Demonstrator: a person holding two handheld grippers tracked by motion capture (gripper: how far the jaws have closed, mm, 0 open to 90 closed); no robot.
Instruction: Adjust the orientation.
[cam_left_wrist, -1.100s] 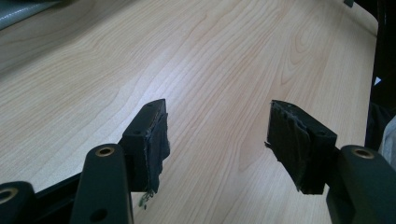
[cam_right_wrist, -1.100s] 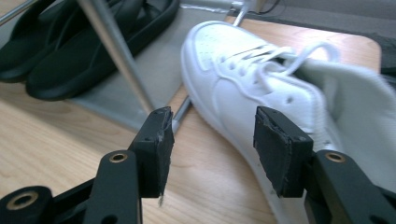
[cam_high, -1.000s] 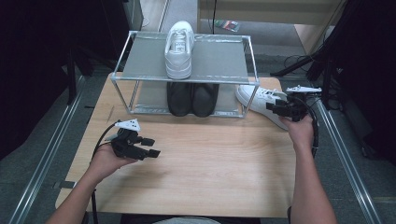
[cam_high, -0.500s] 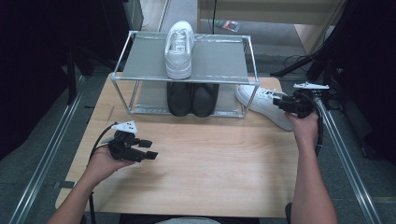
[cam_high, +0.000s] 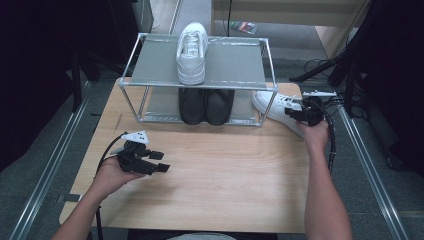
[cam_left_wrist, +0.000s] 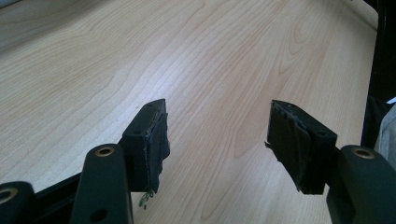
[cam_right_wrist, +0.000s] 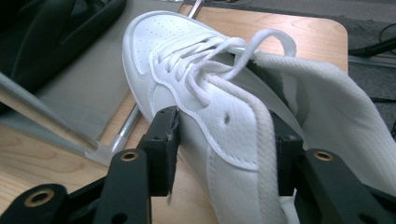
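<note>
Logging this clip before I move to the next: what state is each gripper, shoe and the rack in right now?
Left gripper: open, empty, over bare table.
Right gripper: jaws just closing around white shoe's side wall.
White shoe: on table beside rack, laces loose.
Second white shoe: upright on rack top.
Black shoes: on lower shelf.

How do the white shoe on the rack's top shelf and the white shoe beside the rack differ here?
The shoe on the top shelf sits high on the rack, untouched; the shoe beside the rack lies on the table. The shelf shoe stands free, while the table shoe's side wall sits between the jaws of the right gripper, which have just been closing. Both are white lace-up sneakers.
</note>
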